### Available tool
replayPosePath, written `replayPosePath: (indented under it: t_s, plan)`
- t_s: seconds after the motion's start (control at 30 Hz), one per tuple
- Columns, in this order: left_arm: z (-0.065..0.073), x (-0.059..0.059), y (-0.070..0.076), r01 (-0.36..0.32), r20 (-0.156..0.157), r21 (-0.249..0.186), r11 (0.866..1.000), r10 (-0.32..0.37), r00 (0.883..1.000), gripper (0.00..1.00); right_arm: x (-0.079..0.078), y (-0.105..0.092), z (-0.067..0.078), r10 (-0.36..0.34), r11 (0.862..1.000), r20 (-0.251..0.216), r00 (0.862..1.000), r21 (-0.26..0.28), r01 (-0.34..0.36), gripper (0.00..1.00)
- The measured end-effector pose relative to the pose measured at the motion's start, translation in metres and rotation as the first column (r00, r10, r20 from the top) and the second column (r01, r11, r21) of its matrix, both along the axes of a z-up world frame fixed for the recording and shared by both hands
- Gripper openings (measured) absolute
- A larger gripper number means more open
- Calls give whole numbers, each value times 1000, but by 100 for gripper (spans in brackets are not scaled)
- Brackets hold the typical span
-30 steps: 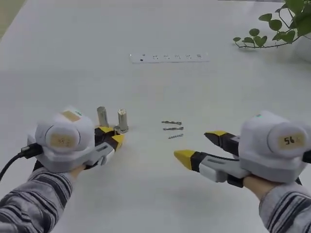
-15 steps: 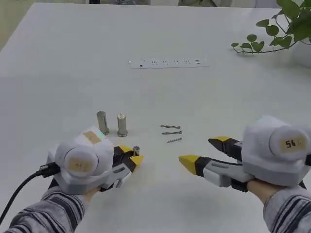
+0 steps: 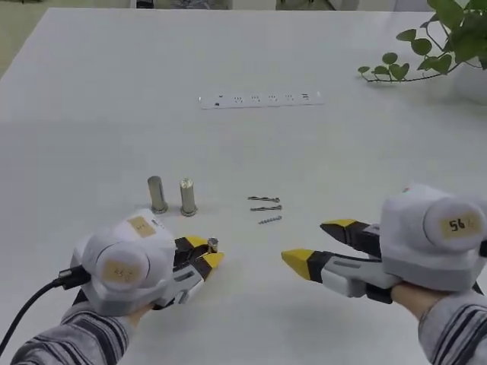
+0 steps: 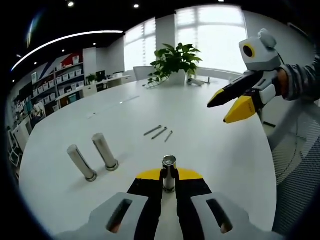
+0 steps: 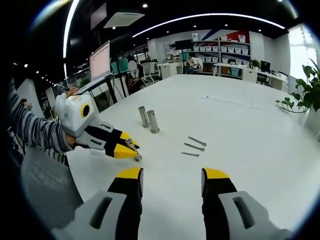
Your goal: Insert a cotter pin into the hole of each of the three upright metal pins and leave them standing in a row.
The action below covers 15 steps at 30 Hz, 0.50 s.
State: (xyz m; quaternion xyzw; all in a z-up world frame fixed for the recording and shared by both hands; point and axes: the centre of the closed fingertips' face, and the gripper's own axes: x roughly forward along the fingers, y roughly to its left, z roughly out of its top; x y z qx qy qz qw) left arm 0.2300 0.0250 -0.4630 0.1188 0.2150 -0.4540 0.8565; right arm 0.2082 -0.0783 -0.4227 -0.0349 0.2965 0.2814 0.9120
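Head view. The left gripper (image 3: 204, 252) lies low over the near left part of the white surface (image 3: 91, 114). Its jaws are closed narrowly on a metal pin (image 3: 212, 245), of which only the top cap shows; the shaft is hidden between the yellow tips. The right gripper (image 3: 316, 242) is over the near right part, jaws spread wide and holding nothing. Two standing pins (image 3: 172, 196) are upright side by side, just beyond the left gripper. Three cotter pins (image 3: 265, 208) lie loose in a short stack between the grippers, toward the middle. They are too small to make out in detail. No cross-hole can be made out in any pin. A power strip (image 3: 259, 99) lies toward the far edge. A plant (image 3: 434, 38) at the far right corner is cut off by the frame. A black cable (image 3: 30, 304) leaves the left gripper.

Left gripper view. The metal pin (image 4: 169, 172) stands upright in the closed jaws, its base hidden. The two standing pins (image 4: 93, 156) are to the left of it, apart from each other. The surface has a rounded edge. Behind it are windows and shelves (image 4: 65, 80).

Right gripper view. The jaws stand wide apart and empty. The left gripper (image 5: 125, 145) holds the pin tilted; whether it touches the surface cannot be told. Beyond are desks, shelving and ceiling light strips.
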Motion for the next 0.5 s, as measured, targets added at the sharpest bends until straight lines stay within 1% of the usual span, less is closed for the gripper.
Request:
replayPosePath:
  t_s: [0.07,0.17,0.23,0.3,0.37,0.43,0.5]
  plan:
    - [0,-1,0,-3,-8,-9,1000,3,1000,5,-1,1,-1,25,1000,1,1000,-17,-25,40]
    - [0,-1,0,-6,-6,-10,1000,6,1000,5,-1,2,-1,54,998,8,999,-38,-54,35]
    - [0,0,0,-12,-11,-16,1000,12,1000,6,0,3,-1,64,997,11,998,-46,-63,35]
    - [2,1,-1,-18,-6,-26,999,18,1000,6,1,3,-1,73,996,6,997,-50,-73,34]
    - [6,2,-3,-24,-8,-44,999,24,1000,10,3,2,-1,92,994,4,996,-65,-91,34]
    - [6,4,-3,-33,-8,-47,998,33,999,16,7,2,0,115,990,7,993,-85,-114,34]
    - [8,4,-3,-40,-9,-52,998,40,999,18,9,2,1,141,985,7,990,-102,-140,34]
